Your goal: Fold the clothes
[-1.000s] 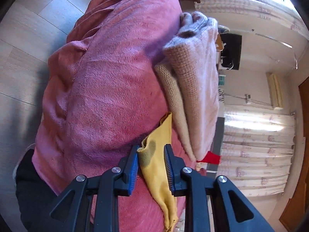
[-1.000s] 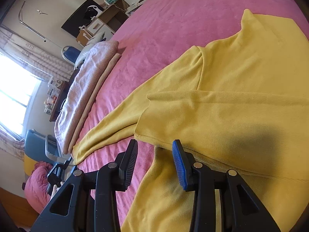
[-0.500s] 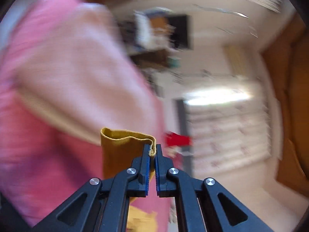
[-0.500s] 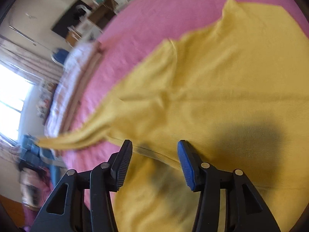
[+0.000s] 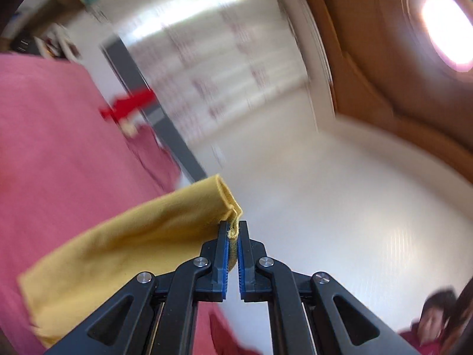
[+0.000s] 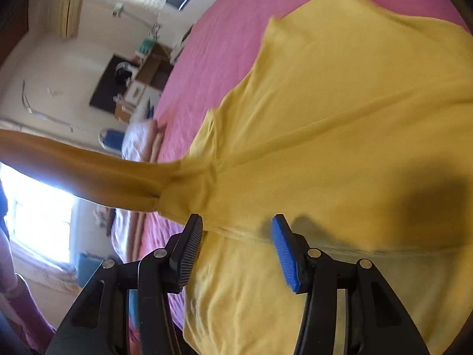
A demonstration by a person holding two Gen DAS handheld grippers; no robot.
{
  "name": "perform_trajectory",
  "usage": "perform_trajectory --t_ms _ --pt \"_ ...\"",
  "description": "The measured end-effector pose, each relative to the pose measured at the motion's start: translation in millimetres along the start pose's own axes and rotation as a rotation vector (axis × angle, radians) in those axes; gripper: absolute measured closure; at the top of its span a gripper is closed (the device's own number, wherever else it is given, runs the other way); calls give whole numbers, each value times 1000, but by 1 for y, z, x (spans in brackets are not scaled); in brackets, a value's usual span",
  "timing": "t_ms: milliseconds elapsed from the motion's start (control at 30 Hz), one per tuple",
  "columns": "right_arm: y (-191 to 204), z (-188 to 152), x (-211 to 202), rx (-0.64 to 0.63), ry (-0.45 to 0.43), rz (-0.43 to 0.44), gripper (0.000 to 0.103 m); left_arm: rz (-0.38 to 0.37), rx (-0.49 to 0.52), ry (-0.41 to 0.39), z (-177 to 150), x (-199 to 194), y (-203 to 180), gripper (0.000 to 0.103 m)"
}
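Left gripper point(image 5: 232, 233) now clenches the yellow sleeve point(image 6: 88, 174) cuff, lifted off the bed point(image 6: 224, 38) – ready to fold inward; right gripper point(image 6: 236, 245) hovers released over the sweater point(image 6: 340, 136).

sleeve point(image 6: 88, 174) end cut off, bg blurred

One yellow garment point(image 6: 340, 136) spreads across one pink bed cover point(image 6: 224, 38), with one sleeve point(image 5: 127, 251) raised. One small stack of folded knitwear point(image 6: 142, 139) lies at the bed's edge, alongside one red item point(image 5: 130, 105). Two grippers appear, one per view.
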State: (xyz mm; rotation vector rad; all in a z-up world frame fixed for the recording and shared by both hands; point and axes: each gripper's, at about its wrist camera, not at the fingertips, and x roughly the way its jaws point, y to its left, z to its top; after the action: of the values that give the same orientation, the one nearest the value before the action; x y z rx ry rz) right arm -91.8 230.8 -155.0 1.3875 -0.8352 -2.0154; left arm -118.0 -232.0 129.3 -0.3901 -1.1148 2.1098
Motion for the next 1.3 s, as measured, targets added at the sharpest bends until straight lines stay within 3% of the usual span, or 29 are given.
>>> perform_trajectory --t_ms 100,167,267,367,467,533,633,700,767,867,967,1067,1200,1300 --pt "-32 -3 -48 62 -77 -6 52 9 10 151 -74 92 -4 100" --pt "-54 -6 -79 96 -122 -25 52 40 13 290 -141 155 5 100" --pt "-95 -14 -126 172 -194 -75 52 133 36 499 -239 231 37 100" --pt "-136 -27 -162 268 -233 -113 52 262 40 697 -325 272 76 100" --pt "-162 -43 -186 342 -259 -119 52 278 5 799 -362 265 94 100" --pt "-167 -48 -193 341 -263 -116 52 271 12 820 -366 249 96 99" --pt "-159 -43 -189 305 -263 -73 52 200 64 827 -350 212 85 97" --pt "-150 -34 -184 280 -267 -36 51 206 174 807 -339 186 75 96" --pt "-138 -27 -180 257 -280 -24 49 283 304 766 -331 160 62 96" --pt "-131 -10 -174 262 -277 -66 36 423 394 709 -296 126 86 96" --pt "-128 3 -168 253 -241 -91 36 498 339 688 -274 104 111 96" --pt "-118 8 -157 206 -191 -66 36 395 302 667 -278 101 103 96" --pt "-102 2 -146 138 -183 -129 36 234 313 647 -295 110 78 95" --pt "-92 -3 -142 114 -180 -143 36 208 368 695 -316 133 62 94"
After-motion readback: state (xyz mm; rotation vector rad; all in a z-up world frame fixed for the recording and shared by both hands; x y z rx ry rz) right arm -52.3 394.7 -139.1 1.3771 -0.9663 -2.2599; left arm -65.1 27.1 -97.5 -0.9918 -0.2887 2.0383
